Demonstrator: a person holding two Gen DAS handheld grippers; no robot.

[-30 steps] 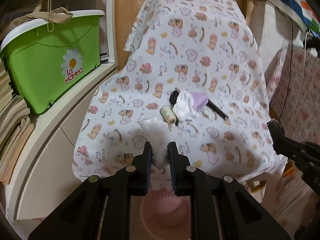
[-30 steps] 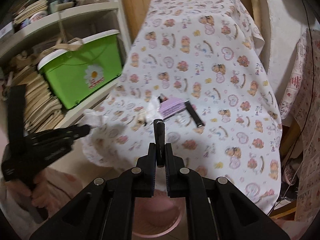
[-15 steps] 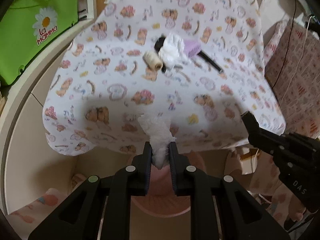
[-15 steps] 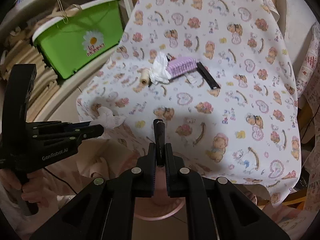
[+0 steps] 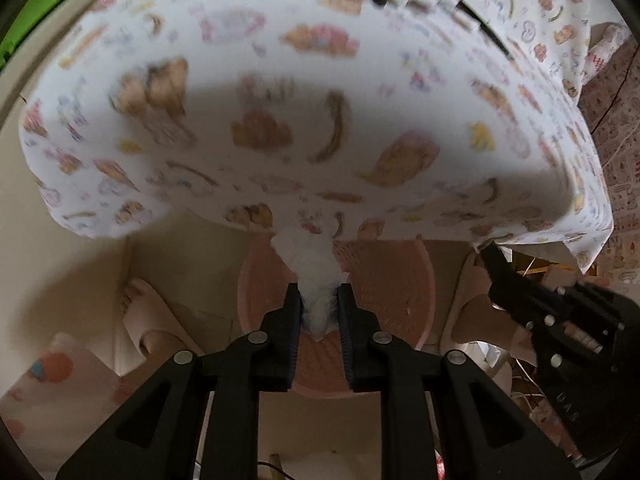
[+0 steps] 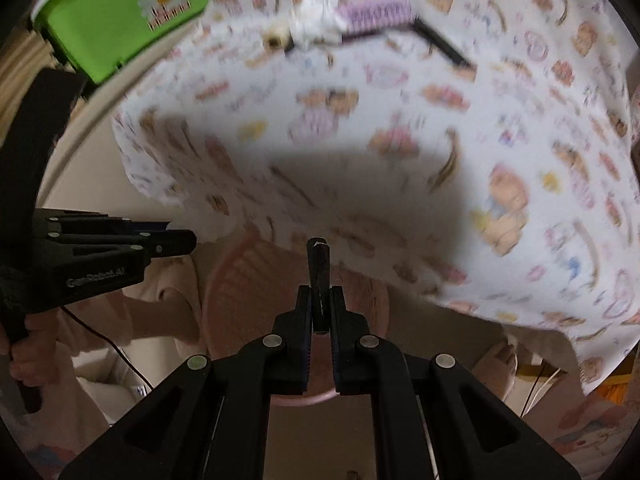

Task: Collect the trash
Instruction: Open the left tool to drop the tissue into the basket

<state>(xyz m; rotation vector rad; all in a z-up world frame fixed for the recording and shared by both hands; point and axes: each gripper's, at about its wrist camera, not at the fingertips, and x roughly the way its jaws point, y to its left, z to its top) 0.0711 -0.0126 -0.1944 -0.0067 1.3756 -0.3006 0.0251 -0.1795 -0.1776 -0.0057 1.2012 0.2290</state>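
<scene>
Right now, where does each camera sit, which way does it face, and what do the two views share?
Left wrist: on the left gripper, facing steeply down at the pink basket; its jaws pinch a white tissue; a slippered foot shows.
Right wrist: on the right gripper, facing down, clamping a dark stick; a hand holding the other gripper shows.
Shared: basket, printed tablecloth, each other's gripper.

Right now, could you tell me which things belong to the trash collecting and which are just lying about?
In the job:
crumpled tissue in left gripper
dark stick in right gripper
pink basket

Lying about:
green box
thread spool
purple brush
</scene>
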